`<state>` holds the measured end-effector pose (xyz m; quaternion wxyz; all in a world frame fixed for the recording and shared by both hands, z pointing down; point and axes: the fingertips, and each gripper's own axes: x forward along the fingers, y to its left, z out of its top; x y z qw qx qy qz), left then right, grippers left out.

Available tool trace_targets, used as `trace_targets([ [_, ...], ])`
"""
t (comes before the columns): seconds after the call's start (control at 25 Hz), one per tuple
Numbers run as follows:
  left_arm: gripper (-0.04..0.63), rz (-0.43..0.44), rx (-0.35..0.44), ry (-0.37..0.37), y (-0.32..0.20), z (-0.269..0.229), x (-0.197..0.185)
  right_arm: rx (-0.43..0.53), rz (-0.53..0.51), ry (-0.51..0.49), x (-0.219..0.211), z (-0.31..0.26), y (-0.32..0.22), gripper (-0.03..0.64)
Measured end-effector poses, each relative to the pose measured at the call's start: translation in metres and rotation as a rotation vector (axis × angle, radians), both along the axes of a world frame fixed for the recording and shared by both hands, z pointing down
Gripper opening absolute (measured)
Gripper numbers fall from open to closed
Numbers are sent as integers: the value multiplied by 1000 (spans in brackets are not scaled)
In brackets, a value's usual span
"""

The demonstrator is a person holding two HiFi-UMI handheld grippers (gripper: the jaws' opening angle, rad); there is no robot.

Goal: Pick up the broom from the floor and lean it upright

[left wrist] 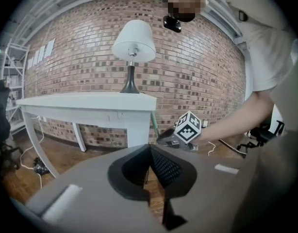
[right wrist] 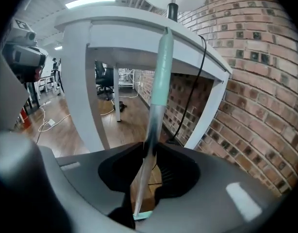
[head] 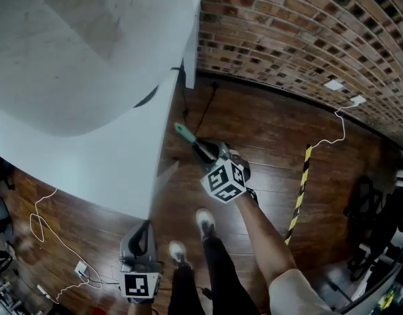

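Note:
The broom's metal handle (right wrist: 161, 72) with a pale green grip rises between the jaws of my right gripper (right wrist: 149, 152), which is shut on it. Its upper part leans against the edge of the white table (right wrist: 139, 21). From the head view, the green handle end (head: 183, 132) pokes out past my right gripper (head: 205, 151) beside the table's corner (head: 163, 143). The broom's head is hidden. My left gripper (head: 142, 228) hangs low at the left, shut and empty. In the left gripper view its jaws (left wrist: 149, 149) meet at the tips, and the right gripper (left wrist: 169, 137) shows ahead.
A lamp (left wrist: 134, 40) stands on the table, and its shade (head: 77, 44) fills the upper left. A brick wall (head: 306, 31) runs behind. A yellow-black strip (head: 300, 195) and white cables (head: 47, 231) lie on the wooden floor. The person's feet (head: 205, 222) stand between the grippers.

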<state>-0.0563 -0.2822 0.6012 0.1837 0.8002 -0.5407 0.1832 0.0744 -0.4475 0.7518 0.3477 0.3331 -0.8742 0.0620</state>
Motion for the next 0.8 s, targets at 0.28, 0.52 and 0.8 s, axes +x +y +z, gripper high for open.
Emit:
trace_targets([
  [0.28, 0, -7, -26, -19, -5, 14, -4, 5, -13, -14, -12, 6, -18, 101],
  [0.52, 0, -9, -48, -31, -5, 23, -10, 25, 12, -12, -14, 4, -39, 101],
  [0.8, 0, -12, -48, -31, -7, 27, -14, 57, 1, 29, -14, 8, -54, 117],
])
